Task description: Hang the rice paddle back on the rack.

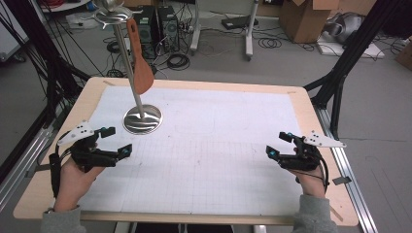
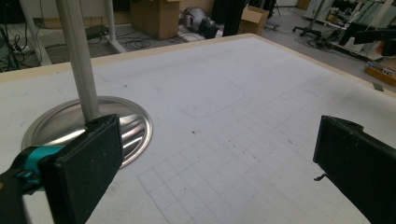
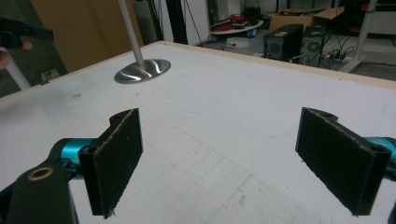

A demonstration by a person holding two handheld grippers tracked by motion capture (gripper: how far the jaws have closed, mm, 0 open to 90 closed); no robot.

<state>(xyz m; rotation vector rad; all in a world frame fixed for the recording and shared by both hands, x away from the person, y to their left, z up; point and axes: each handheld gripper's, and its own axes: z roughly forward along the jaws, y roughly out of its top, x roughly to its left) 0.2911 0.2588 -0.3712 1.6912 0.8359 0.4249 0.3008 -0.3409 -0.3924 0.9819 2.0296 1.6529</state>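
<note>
A metal stand with a round base [image 1: 142, 119] and a thin pole [image 1: 126, 58] stands at the back left of the table. From its top hooks hangs a brown wooden spatula [image 1: 140, 64], blade down. My left gripper [image 1: 119, 140] hovers open just in front of the base, with nothing between its jaws. In the left gripper view [image 2: 219, 172] the base [image 2: 135, 126] lies close behind the left jaw. My right gripper [image 1: 277, 144] is open and holds nothing at the right side of the table. The right gripper view [image 3: 229, 158] has the stand's base [image 3: 142, 71] far off.
A white grid mat [image 1: 204, 160] covers the wooden table [image 1: 316, 126], with a faint rounded-rectangle outline [image 1: 194, 124] at its middle. Black frame posts [image 1: 350, 53] flank the table. Computer towers [image 1: 155, 29], cables and cardboard boxes [image 1: 306, 17] sit on the floor behind.
</note>
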